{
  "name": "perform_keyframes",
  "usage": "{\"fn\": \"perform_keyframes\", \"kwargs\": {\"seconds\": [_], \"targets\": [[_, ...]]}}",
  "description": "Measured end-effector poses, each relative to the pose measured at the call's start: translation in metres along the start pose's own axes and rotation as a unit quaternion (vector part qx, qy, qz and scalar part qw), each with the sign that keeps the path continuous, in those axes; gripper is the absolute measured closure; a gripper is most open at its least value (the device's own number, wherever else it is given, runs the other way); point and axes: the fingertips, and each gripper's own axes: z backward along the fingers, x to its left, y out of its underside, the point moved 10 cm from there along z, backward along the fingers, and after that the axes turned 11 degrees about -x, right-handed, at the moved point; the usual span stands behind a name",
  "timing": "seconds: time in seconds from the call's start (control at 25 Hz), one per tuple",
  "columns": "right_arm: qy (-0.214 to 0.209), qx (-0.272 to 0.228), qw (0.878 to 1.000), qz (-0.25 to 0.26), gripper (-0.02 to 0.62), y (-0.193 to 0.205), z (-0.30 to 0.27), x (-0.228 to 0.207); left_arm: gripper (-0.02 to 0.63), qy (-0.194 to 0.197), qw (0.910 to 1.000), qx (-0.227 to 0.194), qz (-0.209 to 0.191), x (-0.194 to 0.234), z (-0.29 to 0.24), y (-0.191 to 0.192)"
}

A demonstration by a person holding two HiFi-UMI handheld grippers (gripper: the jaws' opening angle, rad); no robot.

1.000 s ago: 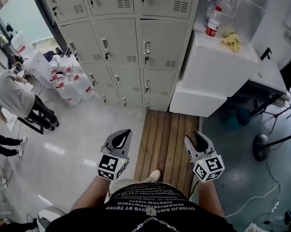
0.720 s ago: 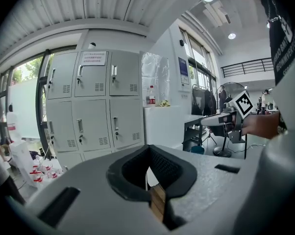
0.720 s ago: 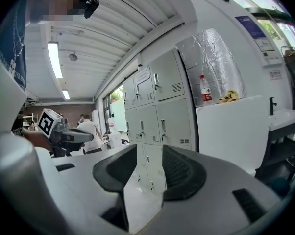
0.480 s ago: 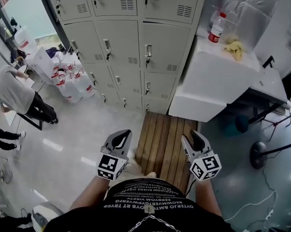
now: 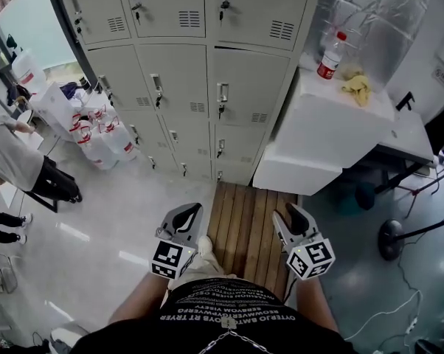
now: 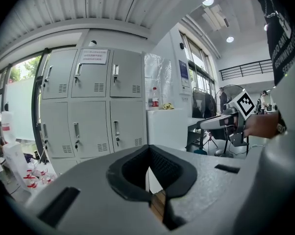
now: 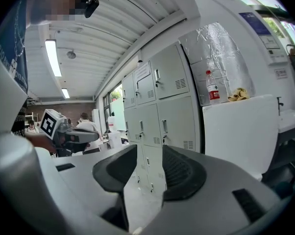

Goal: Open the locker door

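A bank of grey lockers (image 5: 207,72) stands ahead, every door closed, each with a small handle and lock; one middle door (image 5: 248,87) faces me. The same lockers appear in the left gripper view (image 6: 93,111) and the right gripper view (image 7: 162,106). My left gripper (image 5: 186,212) is held low over the floor, well short of the lockers, its pads meeting at the tips (image 6: 148,148) around nothing. My right gripper (image 5: 290,216) hovers beside it over the wooden mat, its jaws apart (image 7: 148,153) with nothing between them.
A wooden slat mat (image 5: 248,227) lies before the lockers. A white cabinet (image 5: 333,124) on the right carries a red-capped bottle (image 5: 327,56) and a yellow cloth (image 5: 357,83). Water jugs (image 5: 96,135) and a person (image 5: 15,161) are on the left; a fan base (image 5: 392,238) stands right.
I have stepped closer to the lockers, which now look larger. Both grippers have moved forward with me, their jaws unchanged.
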Motion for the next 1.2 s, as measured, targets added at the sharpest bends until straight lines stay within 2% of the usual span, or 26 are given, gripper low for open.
{"fn": "perform_keyframes", "kwargs": {"seconds": [0.56,0.84,1.2], "targets": [[0.011,0.013,1.000,-0.001,0.454,-0.010,-0.106,-0.026,0.614,0.036,0.9993,-0.013,0.004,0.083,-0.101,-0.006],[0.032,0.004,0.999,0.002,0.454,-0.019,-0.149,-0.028,0.614,0.050,0.9986,-0.019,0.002,0.128,-0.124,-0.006],[0.021,0.006,1.000,0.001,0.454,-0.026,-0.215,-0.006,0.614,0.063,0.9977,-0.024,0.007,0.187,-0.132,-0.009]]}}
